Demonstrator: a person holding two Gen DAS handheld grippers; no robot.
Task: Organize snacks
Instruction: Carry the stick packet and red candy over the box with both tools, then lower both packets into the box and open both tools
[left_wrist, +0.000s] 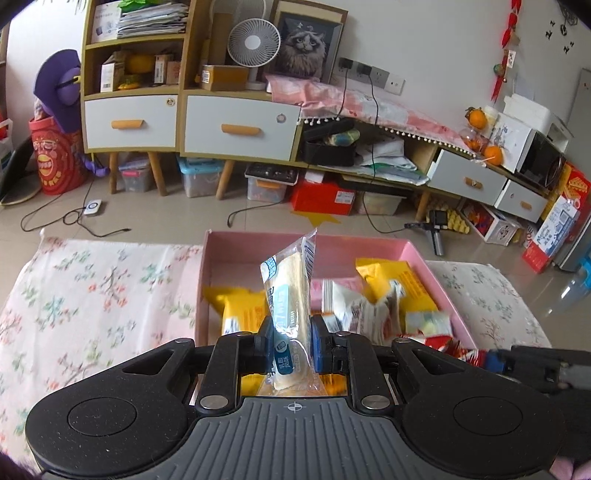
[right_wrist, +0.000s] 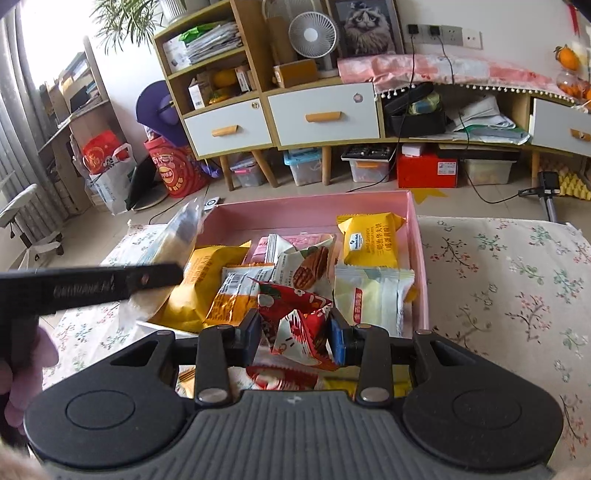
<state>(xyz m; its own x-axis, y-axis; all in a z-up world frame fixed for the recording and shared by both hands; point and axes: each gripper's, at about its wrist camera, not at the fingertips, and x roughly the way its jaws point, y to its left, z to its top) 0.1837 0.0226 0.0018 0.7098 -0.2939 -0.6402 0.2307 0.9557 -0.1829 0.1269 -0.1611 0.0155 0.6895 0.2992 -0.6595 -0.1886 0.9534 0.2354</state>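
A pink box (left_wrist: 436, 269) (right_wrist: 415, 236) on the floral cloth holds several snack packs. My left gripper (left_wrist: 290, 345) is shut on a clear-and-blue cake pack (left_wrist: 288, 288), held upright over the box's near left part. In the right wrist view that pack (right_wrist: 177, 236) shows at the left, with the left gripper's finger in front of it. My right gripper (right_wrist: 295, 341) is shut on a red-and-white snack pack (right_wrist: 299, 332) just above the near end of the pile. Yellow packs (right_wrist: 371, 240) (left_wrist: 240, 314) lie in the box.
A floral cloth (right_wrist: 509, 295) (left_wrist: 92, 295) spreads on both sides of the box. Beyond it are a tiled floor with cables (left_wrist: 74, 218), a white-drawered cabinet (left_wrist: 236, 129) and storage bins (right_wrist: 303, 166). A hand (right_wrist: 22, 376) holds the left gripper at the left edge.
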